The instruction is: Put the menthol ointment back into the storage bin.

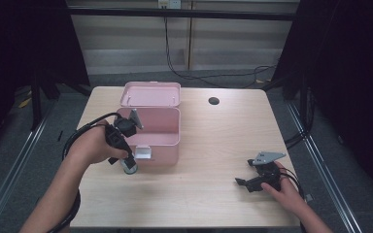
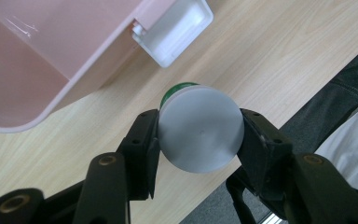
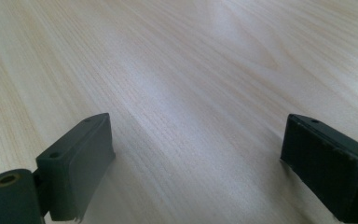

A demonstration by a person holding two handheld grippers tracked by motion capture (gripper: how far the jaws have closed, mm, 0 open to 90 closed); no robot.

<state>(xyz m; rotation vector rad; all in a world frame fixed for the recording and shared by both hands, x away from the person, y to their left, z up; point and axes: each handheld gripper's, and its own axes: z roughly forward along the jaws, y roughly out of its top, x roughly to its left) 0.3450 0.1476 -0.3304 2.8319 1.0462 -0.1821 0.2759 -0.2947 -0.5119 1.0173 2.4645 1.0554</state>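
Observation:
My left gripper (image 2: pixel 199 135) is shut on a round container with a grey lid (image 2: pixel 200 133) and a green body, its pads pressing both sides of the lid. In the high view that gripper (image 1: pixel 128 162) hangs just above the table with the container (image 1: pixel 129 167) at the front left corner of an open pink box (image 1: pixel 150 128). A white latch (image 2: pixel 175 30) sticks out from the box's front wall. My right gripper (image 1: pixel 243 183) rests low at the table's right front, and in its own view its jaws stand wide apart over bare wood with nothing between them (image 3: pixel 193 163).
The pink box's lid (image 1: pixel 150 93) lies folded back behind it. A round cable hole (image 1: pixel 213 101) sits in the table (image 1: pixel 213 145) at the back right. The person's dark trousers and white shirt show past the table's near edge in the left gripper view.

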